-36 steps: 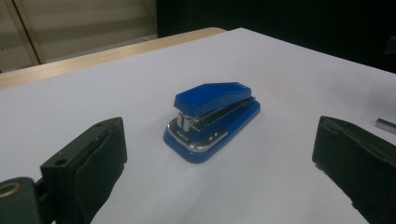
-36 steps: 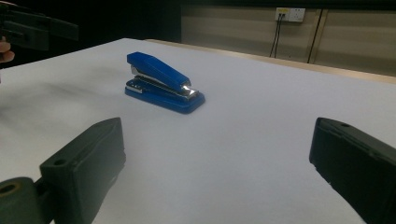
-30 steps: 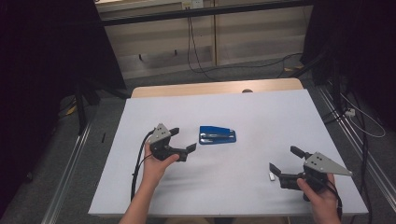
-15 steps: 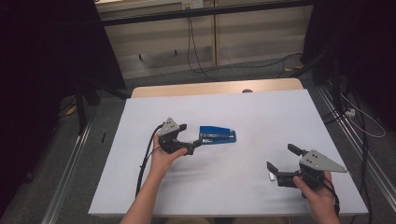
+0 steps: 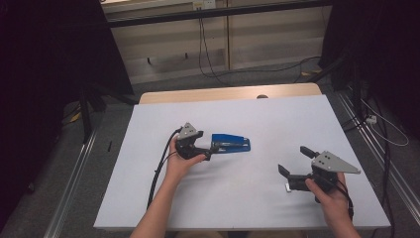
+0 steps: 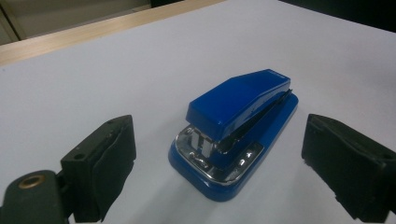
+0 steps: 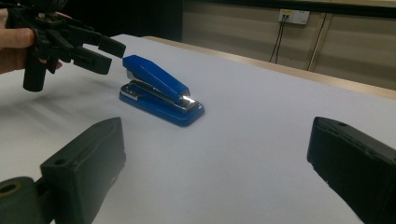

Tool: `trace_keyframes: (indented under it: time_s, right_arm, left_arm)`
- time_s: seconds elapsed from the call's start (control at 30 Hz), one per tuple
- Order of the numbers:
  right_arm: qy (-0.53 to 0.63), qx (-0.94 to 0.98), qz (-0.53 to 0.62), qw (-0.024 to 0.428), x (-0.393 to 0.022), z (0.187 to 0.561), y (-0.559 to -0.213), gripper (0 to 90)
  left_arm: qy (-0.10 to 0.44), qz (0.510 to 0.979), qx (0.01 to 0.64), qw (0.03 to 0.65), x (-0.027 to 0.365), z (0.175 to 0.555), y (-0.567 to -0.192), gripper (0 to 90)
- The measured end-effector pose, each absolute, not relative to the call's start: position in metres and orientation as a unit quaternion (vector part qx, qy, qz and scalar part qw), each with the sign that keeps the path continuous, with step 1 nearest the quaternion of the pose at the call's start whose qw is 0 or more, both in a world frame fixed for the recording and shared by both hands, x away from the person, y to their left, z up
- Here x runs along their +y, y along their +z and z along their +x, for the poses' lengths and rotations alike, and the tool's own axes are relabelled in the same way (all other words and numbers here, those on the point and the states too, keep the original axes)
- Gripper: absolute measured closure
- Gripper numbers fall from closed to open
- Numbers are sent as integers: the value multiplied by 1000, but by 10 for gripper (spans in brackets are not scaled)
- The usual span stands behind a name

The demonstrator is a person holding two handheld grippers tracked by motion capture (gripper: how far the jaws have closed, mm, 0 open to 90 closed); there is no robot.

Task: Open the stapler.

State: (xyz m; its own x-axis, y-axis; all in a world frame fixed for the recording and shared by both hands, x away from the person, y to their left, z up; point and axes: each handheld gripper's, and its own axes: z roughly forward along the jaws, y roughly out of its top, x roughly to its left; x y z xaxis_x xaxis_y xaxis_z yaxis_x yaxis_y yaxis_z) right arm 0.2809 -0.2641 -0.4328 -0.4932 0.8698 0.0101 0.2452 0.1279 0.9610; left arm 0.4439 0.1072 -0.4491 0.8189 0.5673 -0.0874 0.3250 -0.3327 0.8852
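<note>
A blue stapler (image 5: pixel 232 144) lies on the white table top (image 5: pixel 277 119), a little left of the middle. My left gripper (image 5: pixel 209 150) points right at its near end. In the left gripper view the stapler (image 6: pixel 238 121) sits between the two black pads (image 6: pixel 105 158) with a gap on each side. That gripper (image 6: pixel 219 128) is open, and its jaws have just been closing a little without touching the stapler. My right gripper (image 5: pixel 295 160) hovers at the front right, open, with nothing between its fingers. The right gripper view shows the stapler (image 7: pixel 159 91) and the left gripper (image 7: pixel 100 51) farther off.
A wooden strip (image 5: pixel 223 93) edges the table's far side. A black cable (image 5: pixel 159 171) trails from the left gripper towards the front edge. Dark floor, metal rails (image 5: pixel 74 183) and loose cables surround the table. Bare white surface lies between the two grippers.
My left gripper has moved right and slightly down, up to the stapler's near end. The right gripper has stayed about where it was.
</note>
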Motion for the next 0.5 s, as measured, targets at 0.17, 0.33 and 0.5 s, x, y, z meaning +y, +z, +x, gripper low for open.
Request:
trace_keyframes:
  time_s: [0.17,0.33,0.5]
  right_arm:
    - [523,693,400,294,-259,286,-431,39]
    - [529,693,395,289,-255,291,-427,39]
    - [530,696,391,286,-249,296,-426,39]
  left_arm:
    - [115,813,282,496,103,454,-455,164]
    - [106,817,279,493,100,462,-462,216]
    - [96,821,287,483,97,466,-462,250]
